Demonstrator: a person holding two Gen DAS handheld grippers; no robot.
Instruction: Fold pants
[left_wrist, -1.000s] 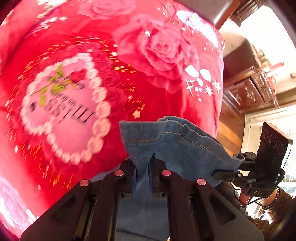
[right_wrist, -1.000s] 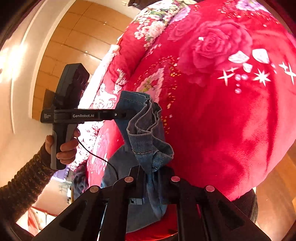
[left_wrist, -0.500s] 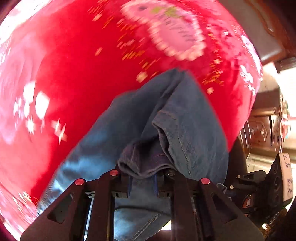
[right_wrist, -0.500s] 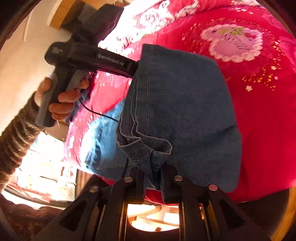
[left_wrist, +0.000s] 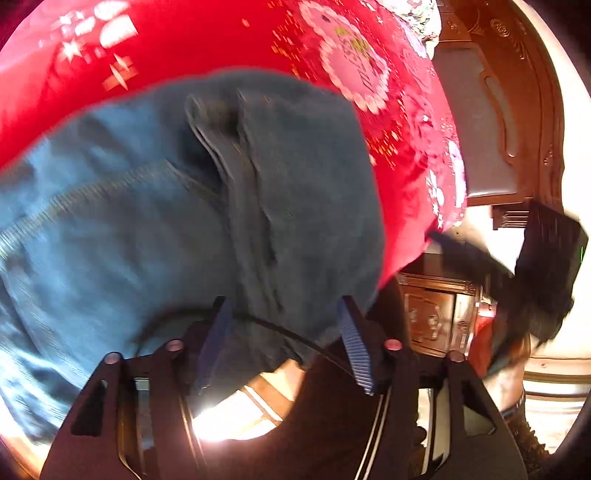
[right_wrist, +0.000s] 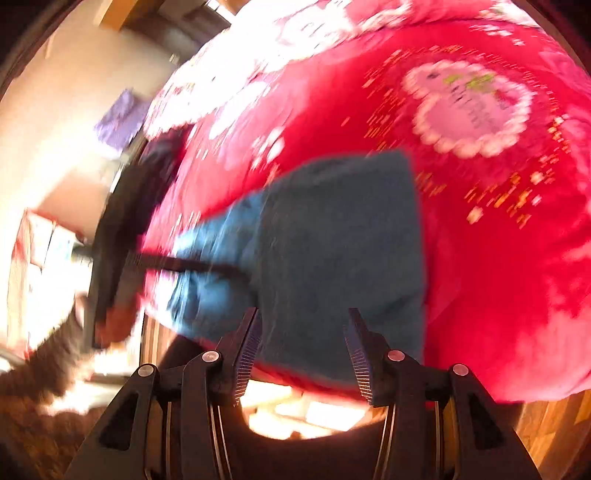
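The blue denim pants (left_wrist: 155, 221) lie folded over themselves at the near edge of the red rose-print blanket (left_wrist: 207, 40). Denim is soft, fairly heavy and limp, so it probably handles best pinched at a thick hem or seam. The left gripper (left_wrist: 282, 339) tilts down over the fold, jaws opening, pads clear of the cloth. The right gripper (right_wrist: 301, 354) likewise tilts down, opening, holding nothing.
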